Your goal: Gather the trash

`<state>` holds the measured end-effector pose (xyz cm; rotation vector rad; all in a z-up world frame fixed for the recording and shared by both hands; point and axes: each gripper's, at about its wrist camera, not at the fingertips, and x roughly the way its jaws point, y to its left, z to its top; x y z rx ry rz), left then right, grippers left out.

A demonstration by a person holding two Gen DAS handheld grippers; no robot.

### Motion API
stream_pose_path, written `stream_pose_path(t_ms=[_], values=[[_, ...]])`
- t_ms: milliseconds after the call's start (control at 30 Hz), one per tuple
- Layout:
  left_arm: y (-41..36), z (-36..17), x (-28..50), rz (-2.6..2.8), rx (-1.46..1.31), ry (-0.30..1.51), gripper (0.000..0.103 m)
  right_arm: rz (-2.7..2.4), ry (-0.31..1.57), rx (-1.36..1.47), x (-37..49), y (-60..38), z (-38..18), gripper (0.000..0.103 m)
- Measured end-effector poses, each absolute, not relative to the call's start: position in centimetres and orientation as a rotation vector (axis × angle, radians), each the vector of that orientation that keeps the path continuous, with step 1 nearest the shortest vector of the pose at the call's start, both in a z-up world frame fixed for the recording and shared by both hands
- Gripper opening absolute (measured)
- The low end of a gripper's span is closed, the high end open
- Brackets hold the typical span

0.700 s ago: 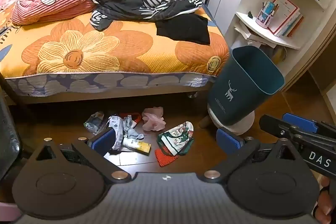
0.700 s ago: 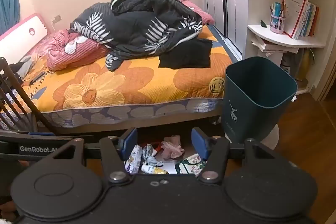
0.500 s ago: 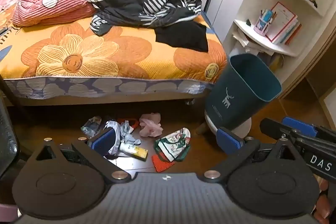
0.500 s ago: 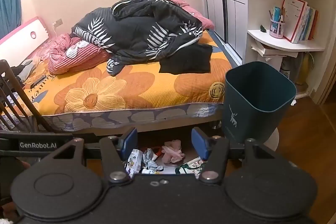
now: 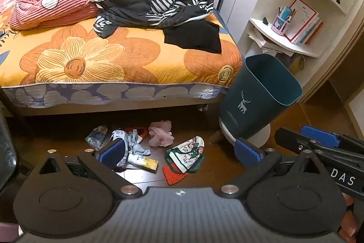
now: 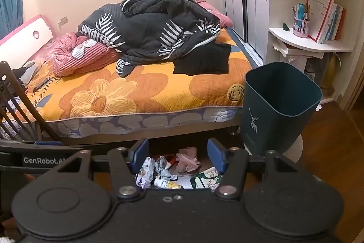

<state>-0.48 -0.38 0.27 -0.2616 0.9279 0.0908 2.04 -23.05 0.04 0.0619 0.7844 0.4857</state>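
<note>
Trash lies in a loose heap on the dark wood floor just in front of the bed (image 5: 118, 60): a pink crumpled tissue (image 5: 160, 133), a green-and-white printed wrapper (image 5: 186, 153), an orange net scrap (image 5: 174, 173), a small white bottle w/ yellow label (image 5: 143, 161), grey crumpled paper (image 5: 136, 145) and a clear plastic bag (image 5: 97, 137). Label print too small to read.

Dark teal bin (image 6: 279, 104) w/ a white deer logo stands right of the heap, near the bed corner, in front of the white shelf unit (image 6: 311, 42) w/ books and a pen cup. It seems to sit on a round white base; contact unclear.

Left gripper (image 5: 179, 150): jaws wide apart, holding nothing, above the heap. Right gripper (image 6: 177, 153): jaws apart, holding nothing, heap framed between its blue pads (image 6: 138, 149).

Obstructions: bed frame overhangs the heap's far side; a dark slatted chair back (image 6: 16, 111) at left edge of right view.

Writing: "GenRobot.AI" on the left gripper body in right view; "DAS" on the right gripper in left view.
</note>
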Motion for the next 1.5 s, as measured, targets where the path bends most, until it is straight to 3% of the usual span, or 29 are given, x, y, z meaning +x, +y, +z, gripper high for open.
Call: stream_pose_path(t_ms=[1500], values=[[0.6,-0.3,-1.3,0.094,-0.318,0.928,0.103,0.492,0.827,0.039,1.8,-22.2,0.0,0.058]])
